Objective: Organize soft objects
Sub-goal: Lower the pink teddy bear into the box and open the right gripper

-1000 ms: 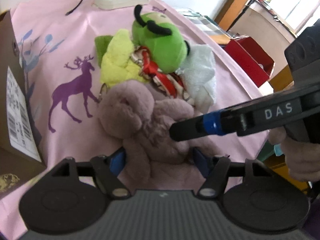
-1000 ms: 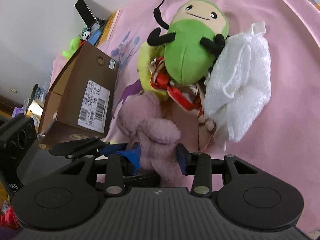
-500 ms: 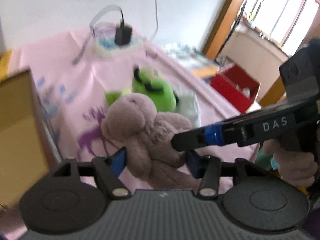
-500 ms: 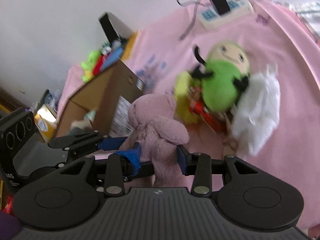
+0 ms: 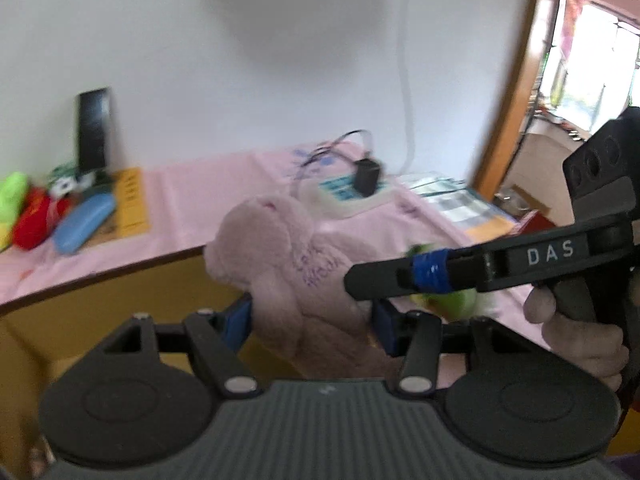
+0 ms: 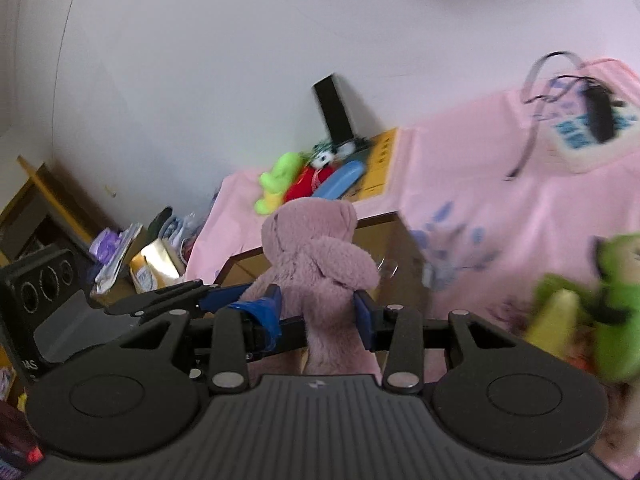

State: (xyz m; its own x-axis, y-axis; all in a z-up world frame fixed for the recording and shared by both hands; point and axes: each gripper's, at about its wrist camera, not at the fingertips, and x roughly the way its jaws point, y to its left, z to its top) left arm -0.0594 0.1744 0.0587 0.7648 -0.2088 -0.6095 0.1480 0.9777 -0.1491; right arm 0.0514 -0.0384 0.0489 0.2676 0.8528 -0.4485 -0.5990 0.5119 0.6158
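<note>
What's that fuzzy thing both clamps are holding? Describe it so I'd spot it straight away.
Find the pink cloth-covered table, then the open brown cardboard box on it. Held above that box, squeezed between the fingers of the left gripper and right gripper, is a dusty mauve plush rabbit. Unlike the bright green plush toy nearby, it is muted and floppy-eared.

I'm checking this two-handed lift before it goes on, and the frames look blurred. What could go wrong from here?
1. Both the left gripper and the right gripper pinch the pink plush rabbit low on its body; if they drift apart, the soft toy may stretch or slip from one.
2. The rabbit's top-heavy head may flop and catch the cardboard box rim.
3. The right gripper passes close to the green plush and might knock it.
</note>
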